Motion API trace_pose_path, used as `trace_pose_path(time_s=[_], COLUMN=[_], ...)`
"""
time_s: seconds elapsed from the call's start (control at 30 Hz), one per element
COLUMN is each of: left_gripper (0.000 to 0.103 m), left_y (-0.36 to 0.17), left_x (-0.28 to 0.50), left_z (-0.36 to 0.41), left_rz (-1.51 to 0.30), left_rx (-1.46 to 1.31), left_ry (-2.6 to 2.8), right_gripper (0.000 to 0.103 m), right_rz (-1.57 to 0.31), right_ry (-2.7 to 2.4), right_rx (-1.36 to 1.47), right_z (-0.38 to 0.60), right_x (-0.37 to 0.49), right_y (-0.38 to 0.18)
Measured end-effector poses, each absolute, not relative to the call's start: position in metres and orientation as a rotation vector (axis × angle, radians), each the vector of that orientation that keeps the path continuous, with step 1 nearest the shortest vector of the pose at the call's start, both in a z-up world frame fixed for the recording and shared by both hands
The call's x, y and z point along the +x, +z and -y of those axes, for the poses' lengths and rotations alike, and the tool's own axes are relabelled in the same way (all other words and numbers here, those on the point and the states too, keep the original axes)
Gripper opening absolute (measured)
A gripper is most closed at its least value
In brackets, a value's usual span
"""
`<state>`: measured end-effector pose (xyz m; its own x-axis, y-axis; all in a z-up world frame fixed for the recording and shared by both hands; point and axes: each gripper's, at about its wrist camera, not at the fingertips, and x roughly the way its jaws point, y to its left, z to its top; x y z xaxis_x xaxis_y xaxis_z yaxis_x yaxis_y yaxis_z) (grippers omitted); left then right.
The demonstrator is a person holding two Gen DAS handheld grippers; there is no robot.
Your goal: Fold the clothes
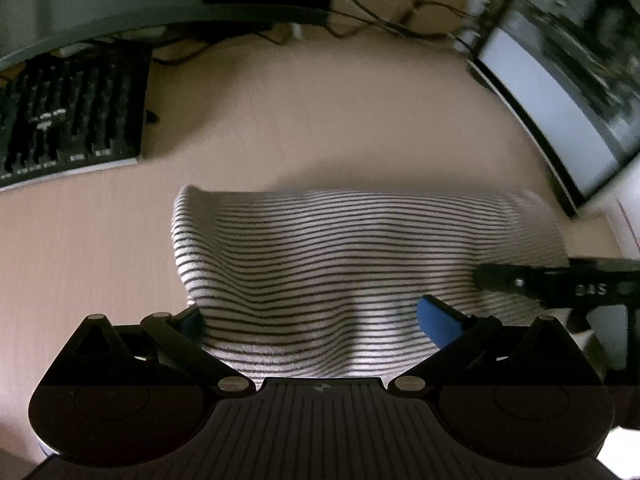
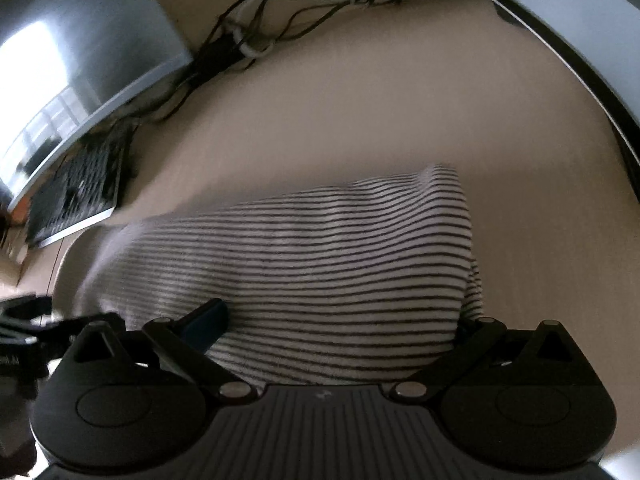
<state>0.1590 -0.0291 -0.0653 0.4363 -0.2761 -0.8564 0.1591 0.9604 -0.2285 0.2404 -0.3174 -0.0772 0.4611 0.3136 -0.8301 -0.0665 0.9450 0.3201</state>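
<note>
Striped garment (image 1: 332,264) lay across the lower centre of both wrist views on the beige desk (image 1: 320,120), bunched, its near edge running in between each gripper's fingers. Long axis ran left–right across the frame; stripes followed it. Left gripper (image 1: 316,320) and right gripper (image 2: 340,320) both stood spread wide with cloth between the fingers, not clamped. Both looked about equally near. Keyboard (image 1: 76,120) sat upper left.
</note>
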Motion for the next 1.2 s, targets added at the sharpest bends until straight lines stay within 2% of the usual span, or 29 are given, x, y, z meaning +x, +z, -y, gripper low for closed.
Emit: trace_pose_path(time_s=[0.37,0.47,0.6,0.63,0.67,0.7,0.83,0.97,1.0,1.07,1.13,1.2], left_gripper=[0.103,0.103,0.103,0.103,0.103,0.103,0.103,0.103,0.103,0.103,0.103,0.103], left_y=[-0.067,-0.06,-0.045,-0.045,-0.045,-0.047,-0.055,-0.041,-0.038,-0.034,-0.034,-0.031], left_x=[0.119,0.11,0.095,0.094,0.095,0.095,0.095,0.083,0.083,0.083,0.09,0.1], left_z=[-0.002,-0.007,-0.024,-0.029,-0.033,-0.036,-0.044,-0.05,-0.052,-0.059,-0.062,-0.056], left_rz=[-1.125,-1.116,-1.035,-1.028,-1.026,-1.026,-1.057,-1.037,-1.014,-0.973,-0.965,-0.984], left_rx=[-0.185,-0.173,-0.15,-0.165,-0.187,-0.213,-0.261,-0.22,-0.209,-0.215,-0.282,-0.322], left_ry=[-0.27,-0.246,-0.212,-0.192,-0.177,-0.164,-0.127,-0.166,-0.162,-0.142,-0.149,-0.164], right_gripper=[0.103,0.103,0.102,0.093,0.074,0.067,0.065,0.066,0.062,0.029,0.022,0.021], right_rz=[-0.806,-0.856,-1.0,-1.027,-1.052,-1.069,-1.131,-1.156,-1.139,-1.086,-1.042,-0.998], right_ry=[0.13,0.164,0.291,0.3,0.305,0.318,0.225,0.21,0.221,0.26,0.288,0.31], right_rx=[0.153,0.288,0.613,0.652,0.685,0.728,0.878,0.931,0.926,0.849,0.753,0.734], right_z=[0.262,0.261,0.248,0.245,0.243,0.244,0.238,0.222,0.217,0.218,0.214,0.214], right_x=[0.109,0.082,0.081,0.09,0.098,0.105,0.124,0.143,0.148,0.148,0.157,0.166], right_y=[-0.035,-0.043,-0.075,-0.083,-0.09,-0.099,-0.136,-0.148,-0.148,-0.138,-0.127,-0.113])
